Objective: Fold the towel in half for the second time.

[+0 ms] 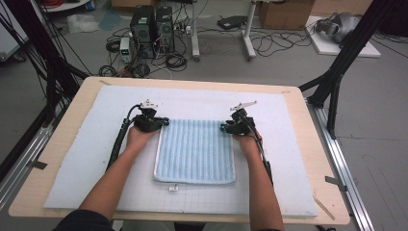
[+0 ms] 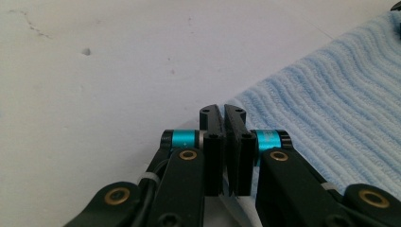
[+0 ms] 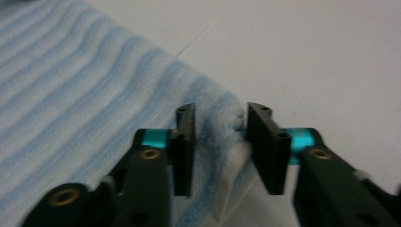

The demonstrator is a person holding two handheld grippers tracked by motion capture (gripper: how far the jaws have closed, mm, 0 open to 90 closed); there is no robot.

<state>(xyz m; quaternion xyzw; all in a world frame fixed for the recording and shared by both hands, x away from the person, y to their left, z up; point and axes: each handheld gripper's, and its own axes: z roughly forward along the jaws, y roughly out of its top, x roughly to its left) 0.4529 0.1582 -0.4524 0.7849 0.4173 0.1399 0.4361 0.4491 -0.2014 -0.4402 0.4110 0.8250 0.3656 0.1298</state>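
Observation:
A folded light-blue striped towel (image 1: 195, 149) lies flat on the white mat (image 1: 72, 159), with a white hem along its left and near edges. My left gripper (image 1: 161, 121) is at the towel's far left corner. In the left gripper view, this gripper (image 2: 223, 111) has its jaws pressed together with a sliver of white hem pinched low between them, and the towel (image 2: 331, 104) spreads to the right. My right gripper (image 1: 225, 127) is at the far right corner. It (image 3: 220, 118) stands open, its jaws either side of the bunched corner of the towel (image 3: 71, 80).
The mat covers most of a wooden table (image 1: 317, 144). A small white tag (image 1: 173, 188) lies just in front of the towel. Black frame posts (image 1: 337, 72) stand at both sides. Computers (image 1: 151, 26) and cables are on the floor beyond.

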